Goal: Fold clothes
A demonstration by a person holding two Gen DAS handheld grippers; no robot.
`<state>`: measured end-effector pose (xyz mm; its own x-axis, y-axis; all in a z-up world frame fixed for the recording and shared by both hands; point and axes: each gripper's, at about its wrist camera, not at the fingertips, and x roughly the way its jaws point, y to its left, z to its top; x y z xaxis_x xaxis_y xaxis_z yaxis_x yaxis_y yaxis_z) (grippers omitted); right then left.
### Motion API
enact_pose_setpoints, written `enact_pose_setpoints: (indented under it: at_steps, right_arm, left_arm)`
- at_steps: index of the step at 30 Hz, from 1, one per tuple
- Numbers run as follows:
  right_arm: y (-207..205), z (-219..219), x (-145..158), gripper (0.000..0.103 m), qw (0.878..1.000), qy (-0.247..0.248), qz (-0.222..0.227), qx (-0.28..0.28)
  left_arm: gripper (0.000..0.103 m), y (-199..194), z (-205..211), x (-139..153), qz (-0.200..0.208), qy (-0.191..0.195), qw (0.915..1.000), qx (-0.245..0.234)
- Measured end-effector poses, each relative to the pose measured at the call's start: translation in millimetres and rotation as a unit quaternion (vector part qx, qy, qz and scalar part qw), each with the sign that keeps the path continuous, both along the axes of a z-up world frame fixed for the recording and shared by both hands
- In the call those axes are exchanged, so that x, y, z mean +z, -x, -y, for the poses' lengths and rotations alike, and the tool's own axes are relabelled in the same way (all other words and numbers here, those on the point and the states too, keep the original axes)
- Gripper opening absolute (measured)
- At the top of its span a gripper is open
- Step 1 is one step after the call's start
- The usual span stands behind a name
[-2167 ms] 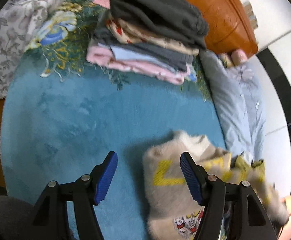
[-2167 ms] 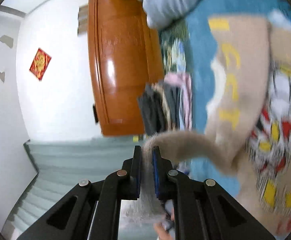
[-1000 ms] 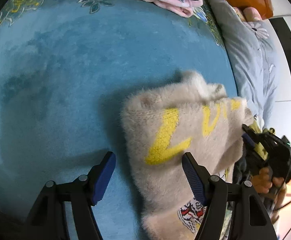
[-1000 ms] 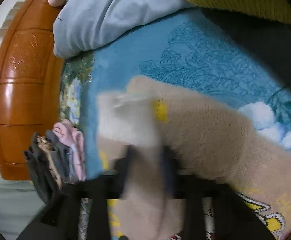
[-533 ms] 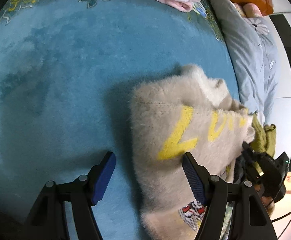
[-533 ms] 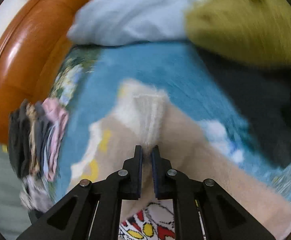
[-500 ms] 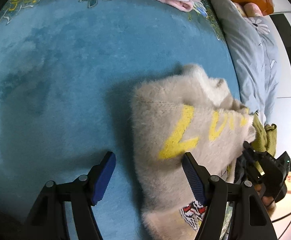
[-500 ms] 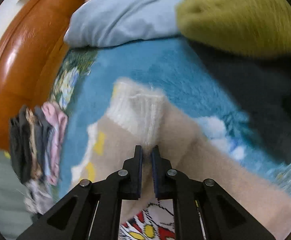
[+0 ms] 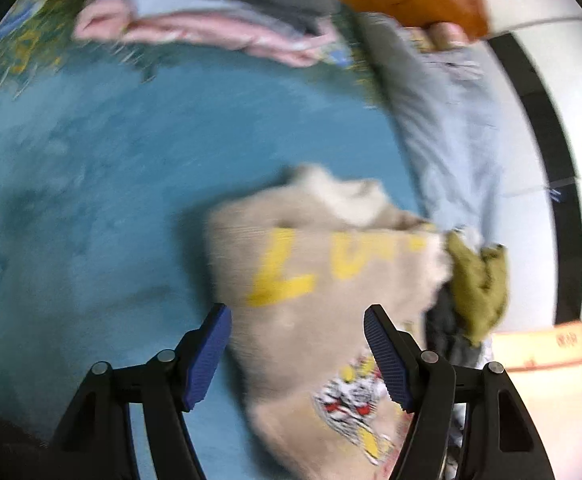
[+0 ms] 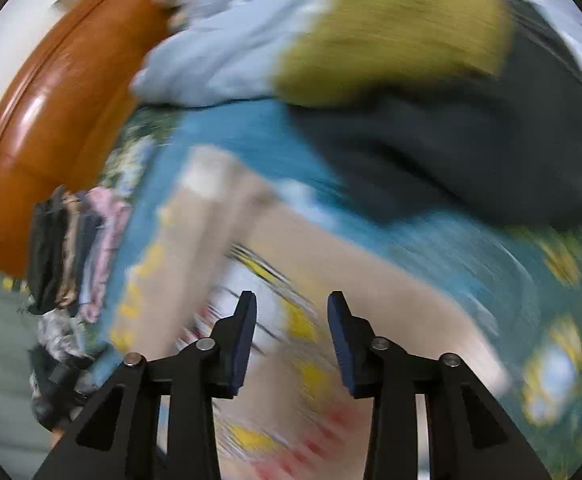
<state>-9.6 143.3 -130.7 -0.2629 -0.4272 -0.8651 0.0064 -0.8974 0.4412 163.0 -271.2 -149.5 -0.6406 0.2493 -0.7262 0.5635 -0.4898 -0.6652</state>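
A fuzzy beige sweater (image 9: 323, 280) with yellow letters and a cartoon print lies folded over on the blue bedspread (image 9: 111, 184). My left gripper (image 9: 297, 344) hovers open above its near left edge, touching nothing. In the right wrist view the same sweater (image 10: 331, 272) lies blurred below my right gripper (image 10: 291, 332). Its jaws are opening, and the sleeve (image 10: 211, 200) lies flat on the sweater ahead, free of the pads. Nothing is between the right fingers.
A stack of folded clothes (image 9: 219, 16) sits at the far side by the orange wooden headboard (image 10: 51, 92). An olive garment (image 10: 391, 32) and a dark garment (image 10: 471, 152) lie unfolded to the right beside a pale blue quilt (image 9: 451, 128).
My right gripper let go of the sweater sleeve, opened and swung back over the sweater. The left gripper rose a little, so the folded stack came back into view.
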Motion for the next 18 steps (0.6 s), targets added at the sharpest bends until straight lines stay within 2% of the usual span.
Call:
enact_pose_setpoints:
  at_steps: [1,2,4,6,8,10,11,14,18]
  right_arm:
    - [-10.5,-12.1,-6.9,0.045,1.000,0.006,0.012,-0.014]
    - [-21.0,-23.5,-14.4,0.051,0.999,0.012,0.024,-0.028]
    - [-41.9,-46.4,-29.3,0.054,0.997,0.025,0.048,-0.054]
    - [-57.7,-59.2,-43.0,0.054,0.994,0.038,0.070,-0.070]
    - [-66.3,-57.6,-55.1,0.054,0.992,0.051,0.089,-0.073]
    - [-73.7,-43.6,-65.1,0.054,0.989,0.077,0.105,-0.071]
    - [-76.2,-35.3,-68.5,0.054,0.988,0.085,0.108,-0.066]
    - [-80.3,-12.7,-70.5,0.056,0.990,0.089,0.097,-0.046]
    - [-84.3,-2.5,-68.2,0.058,0.991,0.097,0.089,-0.022]
  left_arm:
    - [0.073,4.2,-6.5,3.4,-0.008,-0.001,0.9997,-0.022]
    - [0.073,11.8,-17.0,1.8,-0.003,-0.008,0.9983,-0.058]
    - [0.073,27.0,-38.0,-1.3,0.008,-0.023,0.9912,-0.130]
    - [0.073,39.5,-70.9,-8.0,0.049,-0.014,0.9762,-0.211]
    - [0.073,44.0,-97.6,-7.8,0.084,0.032,0.9604,-0.264]
    - [0.073,55.1,-117.6,-15.1,0.101,0.031,0.9519,-0.288]
    - [0.073,54.3,-123.9,-20.8,0.112,0.019,0.9496,-0.292]
    - [0.073,53.6,-130.4,-31.2,0.145,0.017,0.9449,-0.293]
    - [0.073,53.8,-125.6,-35.3,0.150,-0.005,0.9465,-0.286]
